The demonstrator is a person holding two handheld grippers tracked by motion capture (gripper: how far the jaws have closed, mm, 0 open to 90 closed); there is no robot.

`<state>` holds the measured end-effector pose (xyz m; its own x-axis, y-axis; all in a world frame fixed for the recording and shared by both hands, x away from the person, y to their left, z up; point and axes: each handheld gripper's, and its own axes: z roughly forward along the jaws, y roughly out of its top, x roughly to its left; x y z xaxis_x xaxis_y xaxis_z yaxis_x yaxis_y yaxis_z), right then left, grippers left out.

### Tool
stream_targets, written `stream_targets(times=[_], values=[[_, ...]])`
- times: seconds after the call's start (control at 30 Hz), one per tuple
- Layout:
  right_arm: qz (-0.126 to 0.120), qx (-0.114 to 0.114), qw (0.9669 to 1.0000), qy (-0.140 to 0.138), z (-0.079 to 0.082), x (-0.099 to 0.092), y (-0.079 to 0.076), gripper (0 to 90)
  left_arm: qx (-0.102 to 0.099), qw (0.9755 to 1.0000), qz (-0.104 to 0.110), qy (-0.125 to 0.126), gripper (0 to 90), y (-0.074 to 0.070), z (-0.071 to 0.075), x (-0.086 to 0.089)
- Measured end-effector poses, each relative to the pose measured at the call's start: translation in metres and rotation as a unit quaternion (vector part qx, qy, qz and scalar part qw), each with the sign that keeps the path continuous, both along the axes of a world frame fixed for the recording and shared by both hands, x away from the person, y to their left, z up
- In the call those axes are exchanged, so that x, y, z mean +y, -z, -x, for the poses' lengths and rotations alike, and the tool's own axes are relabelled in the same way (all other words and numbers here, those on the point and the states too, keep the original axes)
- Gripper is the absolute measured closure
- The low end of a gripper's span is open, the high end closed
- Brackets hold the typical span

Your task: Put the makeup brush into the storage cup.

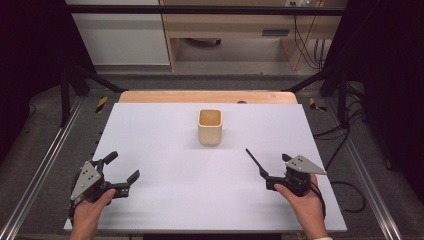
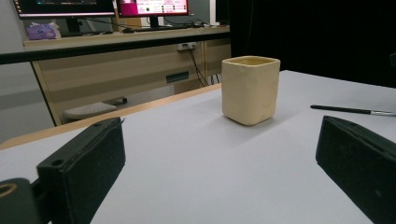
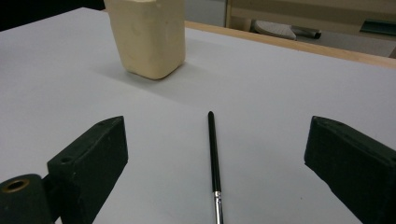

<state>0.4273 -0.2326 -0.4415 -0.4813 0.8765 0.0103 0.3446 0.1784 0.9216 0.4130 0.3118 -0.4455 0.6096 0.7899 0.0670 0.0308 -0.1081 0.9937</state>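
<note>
While both hands rest low in frame:
Right gripper: spread, straddling the paintbrush.
Left gripper: spread, empty.
Cup: upright, centre.

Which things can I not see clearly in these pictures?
- Brush tip: cut off by the bottom edge of the right gripper view, hidden behind the right gripper in the high view.
- Cup rim: cut off by the top edge of the right gripper view.
</note>
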Motion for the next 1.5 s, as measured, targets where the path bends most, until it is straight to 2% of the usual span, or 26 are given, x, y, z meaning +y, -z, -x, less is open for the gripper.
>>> stream_targets(times=[0.13,0.33,0.4,0.43,0.5,0.57,0.6,0.63,0.8,0.83,0.87,0.93,1.03,1.2,1.23,1.5], values=[[0.011,0.021,0.9997,0.001,0.000,0.004,-0.001,7.1,-0.001,1.0000,0.000,0.001,1.0,0.000,0.001,0.000],[0.025,0.039,0.9989,-0.006,-0.003,0.007,0.000,7.1,-0.003,1.0000,0.001,-0.002,1.0,-0.001,0.002,0.002],[0.032,0.047,0.9983,-0.013,-0.006,0.009,0.001,6.7,-0.003,1.0000,0.002,-0.003,1.0,-0.001,0.002,0.003],[0.040,0.059,0.9973,-0.016,-0.007,0.009,0.000,6.6,-0.002,1.0000,0.003,-0.003,1.0,-0.001,0.001,0.003],[0.042,0.063,0.9969,-0.017,-0.008,0.010,0.000,6.4,-0.002,1.0000,0.001,-0.001,1.1,0.000,0.001,0.002],[0.056,0.080,0.9950,-0.020,-0.011,0.013,-0.001,6.4,-0.001,1.0000,-0.001,0.001,1.0,0.000,0.002,0.003],[0.056,0.080,0.9950,-0.020,-0.011,0.013,-0.001,6.4,-0.001,1.0000,-0.001,0.001,1.0,0.000,0.002,0.003],[0.069,0.096,0.9927,-0.024,-0.016,0.015,-0.003,6.4,-0.002,1.0000,0.000,0.000,1.0,0.000,0.002,0.003],[0.079,0.109,0.9905,-0.028,-0.026,0.019,-0.006,6.0,-0.002,1.0000,0.000,-0.002,1.0,0.000,0.001,0.003],[0.089,0.120,0.9882,-0.035,-0.031,0.021,-0.006,6.0,-0.002,1.0000,0.000,-0.002,1.0,-0.001,0.001,0.003],[0.089,0.120,0.9882,-0.035,-0.031,0.021,-0.006,6.0,-0.002,1.0000,0.000,-0.002,1.0,-0.001,0.001,0.003],[0.099,0.140,0.9841,-0.045,-0.036,0.024,-0.009,5.9,-0.002,1.0000,0.000,-0.003,1.0,-0.001,0.001,0.004],[0.107,0.145,0.9824,-0.049,-0.040,0.027,-0.012,6.2,-0.002,1.0000,0.002,-0.005,1.0,-0.001,0.002,0.005],[0.112,0.144,0.9819,-0.051,-0.044,0.029,-0.015,6.5,-0.003,1.0000,0.002,-0.003,1.0,-0.001,0.003,0.004],[0.117,0.148,0.9808,-0.050,-0.046,0.029,-0.015,6.7,-0.002,1.0000,0.001,-0.002,1.0,-0.001,0.002,0.003],[0.117,0.169,0.9777,-0.042,-0.055,0.028,-0.008,7.1,-0.002,1.0000,0.001,-0.003,1.0,-0.001,0.003,0.003]])
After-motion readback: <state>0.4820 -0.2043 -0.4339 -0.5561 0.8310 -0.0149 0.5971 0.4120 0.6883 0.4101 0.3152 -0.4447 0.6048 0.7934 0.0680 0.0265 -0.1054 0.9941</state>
